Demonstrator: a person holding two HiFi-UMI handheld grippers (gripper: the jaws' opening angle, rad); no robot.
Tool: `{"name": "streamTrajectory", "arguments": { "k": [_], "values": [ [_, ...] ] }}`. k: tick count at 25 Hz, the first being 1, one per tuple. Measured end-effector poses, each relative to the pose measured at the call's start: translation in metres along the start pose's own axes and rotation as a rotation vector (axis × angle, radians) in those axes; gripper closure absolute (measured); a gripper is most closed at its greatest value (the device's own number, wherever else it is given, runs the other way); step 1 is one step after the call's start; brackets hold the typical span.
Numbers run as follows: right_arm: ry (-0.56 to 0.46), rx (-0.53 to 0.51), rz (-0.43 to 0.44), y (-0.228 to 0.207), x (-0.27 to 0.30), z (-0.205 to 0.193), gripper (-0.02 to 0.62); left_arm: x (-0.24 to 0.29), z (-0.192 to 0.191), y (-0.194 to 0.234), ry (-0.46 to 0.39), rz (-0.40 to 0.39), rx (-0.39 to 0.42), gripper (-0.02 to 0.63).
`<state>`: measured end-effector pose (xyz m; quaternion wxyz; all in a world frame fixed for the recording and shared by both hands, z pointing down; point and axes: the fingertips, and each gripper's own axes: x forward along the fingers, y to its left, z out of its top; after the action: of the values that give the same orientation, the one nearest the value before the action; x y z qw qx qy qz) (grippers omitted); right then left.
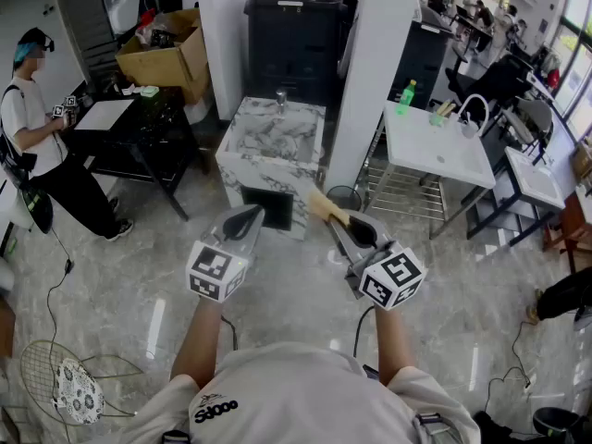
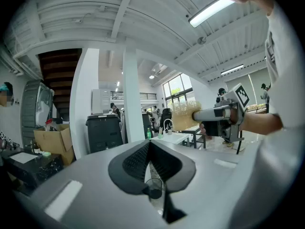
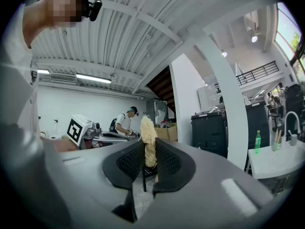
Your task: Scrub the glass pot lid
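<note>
The pale polished floor (image 1: 139, 276) filled most of the head view, and the person stood in the middle of it, well short of any work surface. Straight ahead, farther off, stood a marble sink stand (image 1: 242, 176) with a small faucet (image 1: 281, 100) at its far rim. To the right was a white table (image 1: 444, 160) with a basin of its own and a green bottle (image 1: 405, 97) at its far edge.

The left gripper (image 1: 248, 218) pointed towards the marble stand. In its own view, the left gripper (image 2: 150, 149) had its jaws drawn together with nothing between them. The right gripper (image 1: 344, 222) (image 3: 148, 151) had its jaws clamped on a yellow fibrous scrubber (image 1: 326, 207) (image 3: 147, 130), most of which stuck out past the tips.

The glass pot lid could not be made out in any view. It may have lain in one of the basins, but clear glass against marble would be hard to spot.

The main risk looked to be the lid skidding or chipping against stone if the left jaws did not steady it. Held only by one end, the scrubber could also bend or pull loose under pressure
</note>
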<state>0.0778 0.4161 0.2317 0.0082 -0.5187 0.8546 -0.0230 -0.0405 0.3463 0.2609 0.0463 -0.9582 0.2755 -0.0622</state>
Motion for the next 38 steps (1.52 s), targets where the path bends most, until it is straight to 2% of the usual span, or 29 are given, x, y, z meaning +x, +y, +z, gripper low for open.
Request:
{"name": "streamTrajectory", "arguments": {
  "k": [13, 26, 38],
  "values": [
    [-0.009, 0.033, 0.035, -0.03, -0.022, 0.0, 0.549, 0.029, -0.003, -0.029, 0.031, 0.003, -0.007, 0.597],
    [0.01, 0.07, 0.074, -0.065, -0.062, -0.013, 0.551, 0.055, -0.011, -0.078, 0.066, 0.031, -0.047, 0.597],
    [0.006, 0.105, 0.057, -0.078, -0.058, -0.017, 0.549, 0.041, -0.01, -0.06, 0.058, 0.136, -0.077, 0.597]
  ]
}}
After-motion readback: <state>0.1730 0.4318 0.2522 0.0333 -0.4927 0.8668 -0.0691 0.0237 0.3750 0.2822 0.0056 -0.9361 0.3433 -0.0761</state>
